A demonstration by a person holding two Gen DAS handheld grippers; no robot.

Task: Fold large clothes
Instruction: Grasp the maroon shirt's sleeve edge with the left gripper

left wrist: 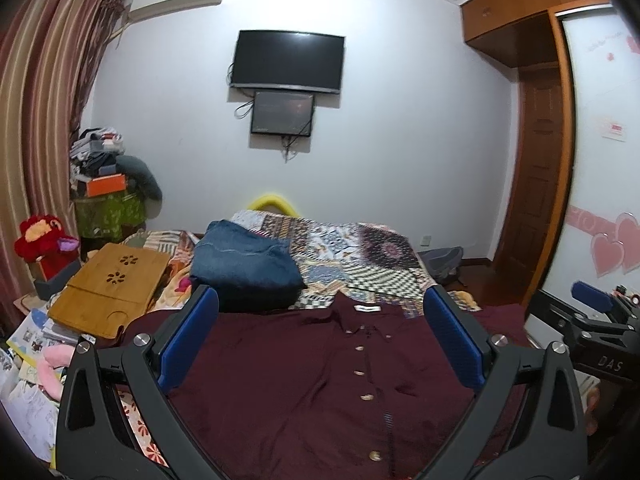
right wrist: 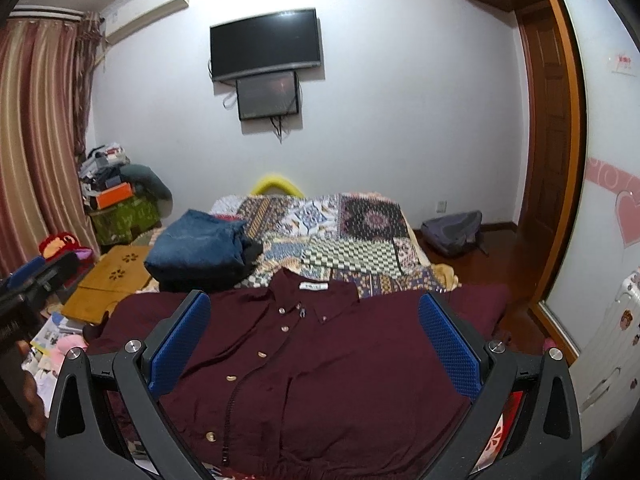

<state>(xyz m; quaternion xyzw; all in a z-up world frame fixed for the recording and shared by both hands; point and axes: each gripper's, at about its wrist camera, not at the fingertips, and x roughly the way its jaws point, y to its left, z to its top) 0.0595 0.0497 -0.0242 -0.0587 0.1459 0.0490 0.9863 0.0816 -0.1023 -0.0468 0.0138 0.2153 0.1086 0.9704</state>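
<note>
Both tools point(left wrist: 320, 320) point(right wrist: 314, 326) gape over smooth maroon buttoned shirt point(right wrist: 320, 360).

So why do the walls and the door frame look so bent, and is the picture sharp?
Left wrist view: the fisheye lens bows the wooden door frame and darkens the corners; the dark red buttoned shirt looks slightly soft. Right wrist view: same bending on the striped curtain, with ceiling-light glare above the black wall television.
</note>
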